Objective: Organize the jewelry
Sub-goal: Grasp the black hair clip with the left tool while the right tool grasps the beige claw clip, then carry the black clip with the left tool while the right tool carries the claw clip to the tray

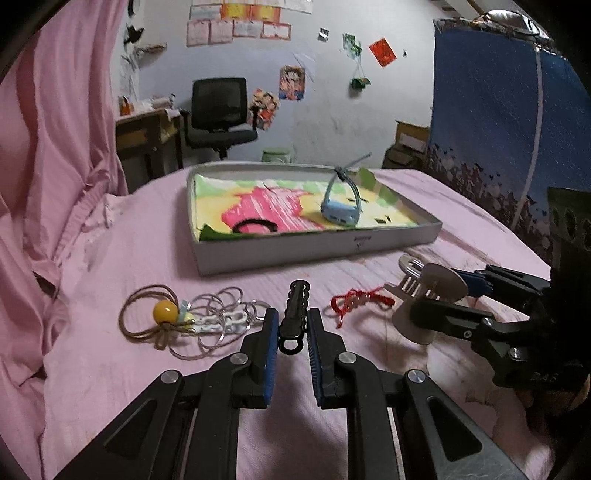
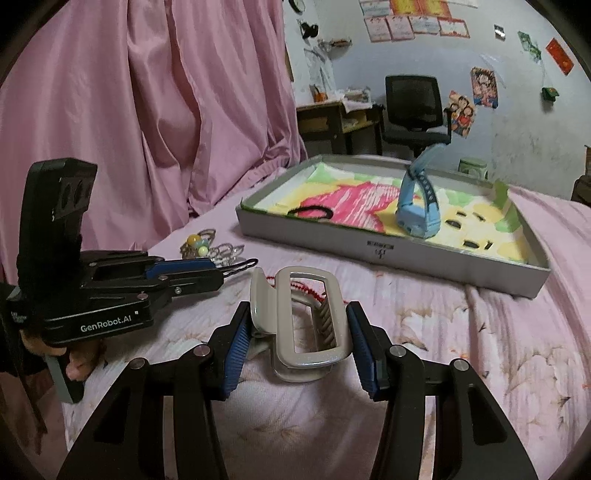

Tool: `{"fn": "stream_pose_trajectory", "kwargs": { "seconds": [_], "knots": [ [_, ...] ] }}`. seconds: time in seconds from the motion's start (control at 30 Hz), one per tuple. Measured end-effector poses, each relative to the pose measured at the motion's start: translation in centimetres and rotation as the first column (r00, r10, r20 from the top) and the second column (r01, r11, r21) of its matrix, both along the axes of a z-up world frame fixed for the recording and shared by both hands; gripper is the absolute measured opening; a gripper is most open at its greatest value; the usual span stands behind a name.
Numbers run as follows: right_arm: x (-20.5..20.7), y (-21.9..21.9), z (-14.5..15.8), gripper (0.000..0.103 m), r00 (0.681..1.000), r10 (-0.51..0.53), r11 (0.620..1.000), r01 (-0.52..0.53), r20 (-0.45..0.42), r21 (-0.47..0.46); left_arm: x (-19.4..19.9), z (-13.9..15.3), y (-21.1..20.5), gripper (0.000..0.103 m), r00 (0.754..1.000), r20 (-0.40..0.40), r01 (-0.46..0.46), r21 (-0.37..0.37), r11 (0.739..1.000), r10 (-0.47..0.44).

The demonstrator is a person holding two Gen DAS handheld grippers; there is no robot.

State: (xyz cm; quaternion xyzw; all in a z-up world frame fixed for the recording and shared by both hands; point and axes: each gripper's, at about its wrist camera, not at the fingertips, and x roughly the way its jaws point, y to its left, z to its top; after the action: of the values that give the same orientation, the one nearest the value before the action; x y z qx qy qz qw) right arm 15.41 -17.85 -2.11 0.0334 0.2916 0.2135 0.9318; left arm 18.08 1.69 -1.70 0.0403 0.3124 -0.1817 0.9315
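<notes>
Both grippers are at the pick-up step on the pink bed. The left gripper (image 1: 290,326) has its fingers clamped on a slim black scalloped hair clip (image 1: 294,314); the right gripper (image 2: 295,341) is clamped on a beige plastic claw clip (image 2: 299,325). Next, each load probably needs carrying to the shallow grey cardboard tray (image 1: 317,251) at twelve o'clock.

Pale wall (image 1: 332,110) with posters; black office chair (image 1: 218,110); pink curtain (image 1: 55,129).

White lettering reading "GenRobot.AI" stands on the black side of the left tool (image 2: 221,275), seen from the right wrist camera. The grey box (image 2: 388,251) carries a small dark printed mark on its front wall, too blurred to read. The papers on the wall (image 1: 236,26) are illegible.
</notes>
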Motion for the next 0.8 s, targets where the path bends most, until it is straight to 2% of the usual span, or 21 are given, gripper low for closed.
{"fn": "stream_pose_trajectory", "kwargs": {
  "seconds": [0.23,0.53,0.8],
  "knots": [
    [-0.3,-0.6,1.1,0.046,0.998,-0.038,0.999,0.038,0.05,0.016,-0.4,2.2,0.2,0.015,0.993,0.09,-0.073,-0.038,0.997,0.076],
    [0.6,-1.2,3.5,0.046,0.98,-0.142,0.989,0.136,0.143,0.05,0.4,4.4,-0.4,0.015,0.963,0.209,-0.163,-0.058,0.985,0.172],
    [2.9,-1.0,5.3,0.046,0.954,-0.218,0.975,0.206,0.205,0.076,3.0,5.0,-0.6,0.015,0.943,0.257,-0.199,-0.078,0.977,0.213]
  ]
}}
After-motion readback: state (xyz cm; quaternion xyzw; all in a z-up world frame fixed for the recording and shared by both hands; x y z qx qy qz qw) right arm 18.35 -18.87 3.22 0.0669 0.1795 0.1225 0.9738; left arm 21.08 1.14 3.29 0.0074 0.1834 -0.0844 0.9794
